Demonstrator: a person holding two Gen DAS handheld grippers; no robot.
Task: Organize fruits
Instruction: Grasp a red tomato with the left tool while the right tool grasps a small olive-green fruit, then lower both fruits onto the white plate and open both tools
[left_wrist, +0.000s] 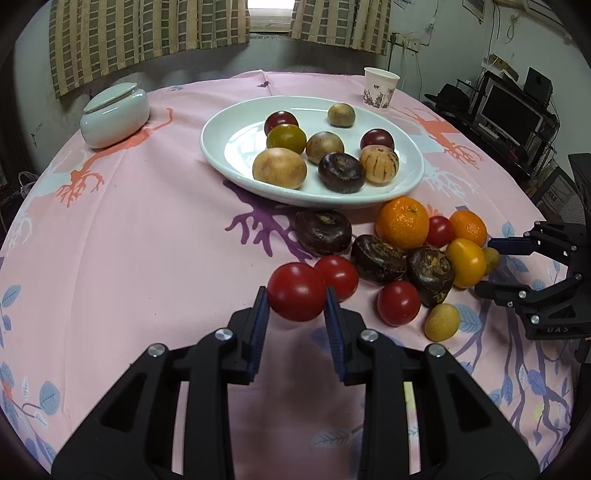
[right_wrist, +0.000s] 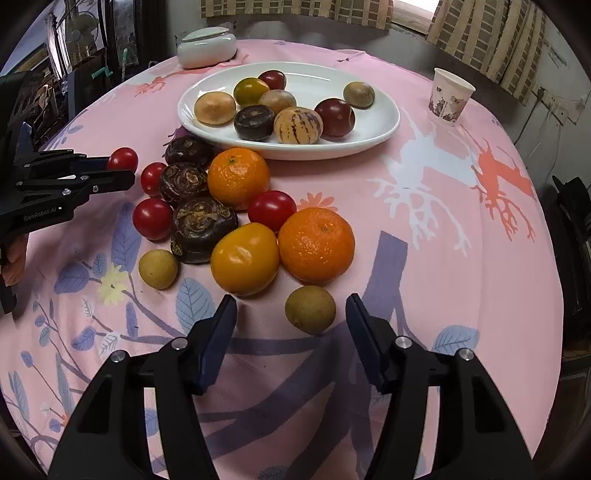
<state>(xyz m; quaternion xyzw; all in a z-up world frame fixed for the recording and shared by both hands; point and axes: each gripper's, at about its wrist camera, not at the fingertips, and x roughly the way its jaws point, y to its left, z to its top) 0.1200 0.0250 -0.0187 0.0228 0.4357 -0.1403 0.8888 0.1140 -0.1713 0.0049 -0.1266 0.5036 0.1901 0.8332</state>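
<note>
The job looks roughly half done: the white oval plate (left_wrist: 221, 147) at the far middle of the pink tablecloth (left_wrist: 147, 240) already holds eight fruits, among them a striped pale melon-like fruit (left_wrist: 379, 164), a dark water chestnut (left_wrist: 341, 172) and two dark red plums, while about a dozen pieces lie loose in a cluster just near the plate. The left gripper (left_wrist: 296, 308) is clamped on a red cherry tomato (left_wrist: 296, 291), held off the cloth at the cluster's left edge. The right gripper (right_wrist: 291, 312) has its jaws apart around a small brownish longan (right_wrist: 310, 309) without touching it. The right wrist view alone shows that gap on either side of the longan; the left wrist view shows the pads pressing the tomato's sides.
</note>
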